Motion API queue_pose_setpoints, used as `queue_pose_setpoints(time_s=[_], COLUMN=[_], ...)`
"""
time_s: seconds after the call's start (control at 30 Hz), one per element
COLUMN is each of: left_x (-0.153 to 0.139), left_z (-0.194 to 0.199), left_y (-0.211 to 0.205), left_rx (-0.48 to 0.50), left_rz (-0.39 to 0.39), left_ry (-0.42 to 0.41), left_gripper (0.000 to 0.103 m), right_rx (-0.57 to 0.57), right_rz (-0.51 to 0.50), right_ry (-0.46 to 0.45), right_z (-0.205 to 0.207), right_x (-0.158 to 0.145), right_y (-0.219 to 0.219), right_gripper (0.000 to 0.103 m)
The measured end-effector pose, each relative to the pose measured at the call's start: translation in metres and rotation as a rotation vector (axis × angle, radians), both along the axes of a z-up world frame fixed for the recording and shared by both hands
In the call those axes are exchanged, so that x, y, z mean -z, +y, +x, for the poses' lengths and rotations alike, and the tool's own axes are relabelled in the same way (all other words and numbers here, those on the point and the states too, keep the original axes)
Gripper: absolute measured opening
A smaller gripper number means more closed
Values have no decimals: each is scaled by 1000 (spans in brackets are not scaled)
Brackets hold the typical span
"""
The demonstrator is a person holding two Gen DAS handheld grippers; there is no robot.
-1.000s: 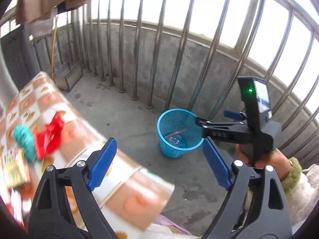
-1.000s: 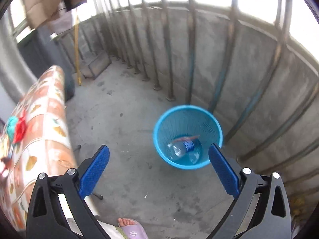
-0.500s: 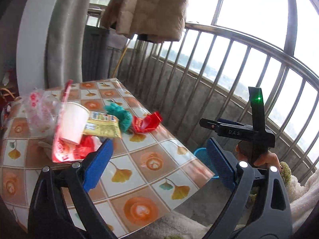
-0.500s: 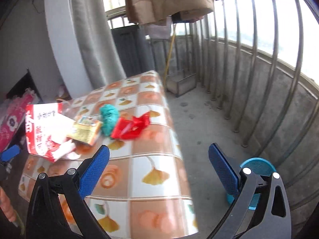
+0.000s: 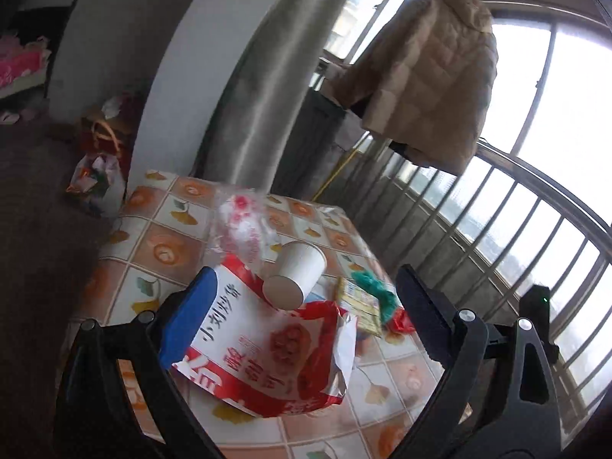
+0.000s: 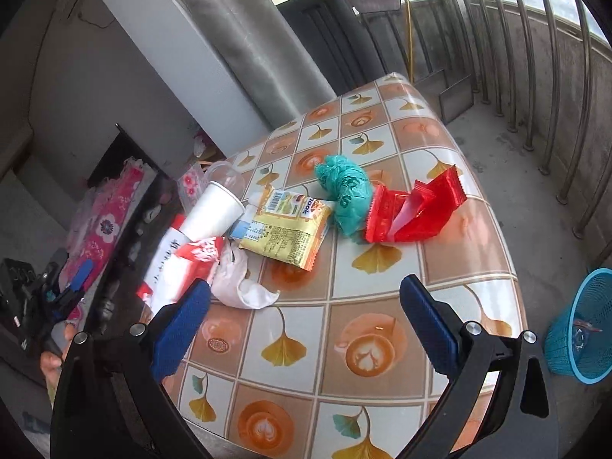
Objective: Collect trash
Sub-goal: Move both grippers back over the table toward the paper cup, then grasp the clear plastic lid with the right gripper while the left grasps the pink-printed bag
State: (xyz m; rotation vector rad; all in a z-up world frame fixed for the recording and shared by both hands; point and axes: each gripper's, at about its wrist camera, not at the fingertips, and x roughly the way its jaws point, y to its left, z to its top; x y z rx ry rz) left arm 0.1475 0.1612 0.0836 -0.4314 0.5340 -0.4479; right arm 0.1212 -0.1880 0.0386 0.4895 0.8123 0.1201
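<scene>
Hovering w/ jaws apart, left gripper (image 5: 306,325) over red-white bag (image 5: 267,348); right gripper (image 6: 302,325) apart too.

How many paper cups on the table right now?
1. The white paper cup lies on its side at the table's left edge, resting on the red-and-white bag, beside the yellow snack packet. Clutter could hide others.

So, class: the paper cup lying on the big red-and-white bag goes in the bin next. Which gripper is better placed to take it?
Probably the left gripper: open, with the paper cup between its fingers. The right gripper faces bare tablecloth; its cup is off left.
</scene>
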Motion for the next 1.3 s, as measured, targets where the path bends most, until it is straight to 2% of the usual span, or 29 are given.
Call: queue_pose_setpoints(time_s=[0.1, 0.17, 0.4, 0.6, 0.73, 0.77, 0.83, 0.9, 1.0, 1.07, 1.17, 1.3], left_x=[14, 22, 50, 47, 32, 28, 19, 9, 4, 9, 31, 68], left_z=[40, 55, 68, 68, 77, 80, 91, 109, 148, 180, 229, 280], left_y=[21, 26, 28, 35, 38, 38, 34, 26, 6, -9, -34, -70], left_rx=[-43, -39, -25, -12, -14, -18, -4, 36, 80, 122, 168, 166], left_rz=[-36, -36, -64, -56, -49, -37, -19, 8, 69, 106, 156, 309], left_ry=[76, 89, 152, 143, 135, 134, 130, 133, 172, 225, 336, 456], left_gripper=[90, 90, 90, 89, 85, 84, 82, 82, 82, 82, 82, 81], right_rx=[0, 3, -16, -113, -202, -209, -231, -222, -152, -109, -91, -127], right_rz=[27, 40, 42, 2, -55, -61, -2, 37, 20, -4, -56, -112], right_ry=[26, 38, 50, -5, -40, -16, 68, 168, 301, 362, 398, 425], right_z=[12, 18, 39, 75, 141, 164, 211, 256, 306, 323, 334, 336], right_x=[8, 11, 12, -25, -65, -68, -62, -46, -15, 4, 21, 36], right_y=[-3, -4, 1, 19, 35, 38, 40, 40, 36, 33, 32, 32], right_gripper=[93, 92, 90, 89, 89, 89, 89, 89, 89, 87, 87, 87])
